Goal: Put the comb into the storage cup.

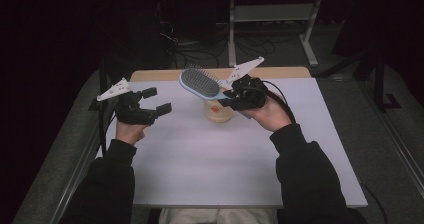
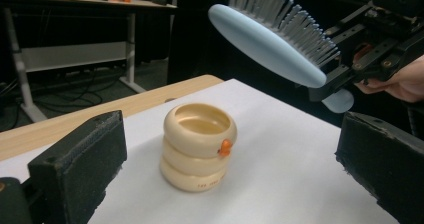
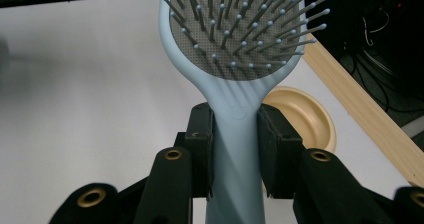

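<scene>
A light blue hairbrush (image 1: pixel 200 82) (image 2: pixel 272 41) (image 3: pixel 235 44) with grey bristles hangs in the air, bristles up. My right gripper (image 1: pixel 231 97) (image 3: pixel 235 134) is shut on its handle. Just below the brush head stands a cream ribbed cup (image 1: pixel 218 111) (image 2: pixel 199 146) (image 3: pixel 300 116) on the white table (image 1: pixel 200 159), with a small orange knob on its side. My left gripper (image 1: pixel 157 101) (image 2: pixel 225 169) is held above the table to the left of the cup, open, with nothing between its jaws.
A wooden strip (image 1: pixel 160 74) runs along the table's far edge. Beyond it are a white table frame (image 1: pixel 270 14) and cables (image 1: pixel 190 44) on the dark floor. A grey floor strip lies on each side of the table.
</scene>
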Tool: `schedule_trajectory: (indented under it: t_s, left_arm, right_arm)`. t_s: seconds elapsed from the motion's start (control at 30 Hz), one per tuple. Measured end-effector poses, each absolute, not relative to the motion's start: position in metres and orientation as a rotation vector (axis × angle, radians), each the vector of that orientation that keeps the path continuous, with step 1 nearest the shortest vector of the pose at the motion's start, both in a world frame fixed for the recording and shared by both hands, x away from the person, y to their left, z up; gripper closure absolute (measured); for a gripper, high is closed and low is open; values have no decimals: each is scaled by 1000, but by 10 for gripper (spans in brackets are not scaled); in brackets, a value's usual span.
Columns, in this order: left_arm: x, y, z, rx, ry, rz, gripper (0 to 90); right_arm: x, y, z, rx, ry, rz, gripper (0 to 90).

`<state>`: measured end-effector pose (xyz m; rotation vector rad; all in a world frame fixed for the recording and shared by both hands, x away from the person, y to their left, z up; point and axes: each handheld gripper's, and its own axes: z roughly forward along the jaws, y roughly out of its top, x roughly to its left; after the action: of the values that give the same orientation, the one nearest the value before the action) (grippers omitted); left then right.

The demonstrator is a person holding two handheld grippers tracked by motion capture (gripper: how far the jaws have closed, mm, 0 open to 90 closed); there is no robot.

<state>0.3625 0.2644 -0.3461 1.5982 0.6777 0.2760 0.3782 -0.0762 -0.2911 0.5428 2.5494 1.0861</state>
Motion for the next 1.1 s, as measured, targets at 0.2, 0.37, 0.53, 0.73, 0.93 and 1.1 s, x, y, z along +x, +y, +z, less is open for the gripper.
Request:
schedule_trajectory:
  t_s: [0.2, 0.37, 0.53, 0.73, 0.93, 1.1]
  left_arm:
    - [366, 253, -338, 1599, 669, 280, 0]
    - [370, 243, -329, 1605, 664, 286, 0]
    - [373, 234, -325, 1586, 673, 268, 0]
    - [376, 220, -319, 1591, 677, 265, 0]
    - [378, 206, -311, 1588, 668, 256, 0]
    - [381, 196, -307, 1588, 705, 253, 0]
  right_arm:
    - [381, -72, -289, 549, 2532, 1110, 683]
    - [381, -67, -290, 549, 2519, 1098, 683]
    - [381, -63, -291, 546, 2512, 1108, 682]
    - [381, -62, -291, 554, 2501, 1115, 682]
    - [381, -64, -290, 564, 2484, 1118, 682]
    - [381, -64, -290, 569, 2467, 1122, 682]
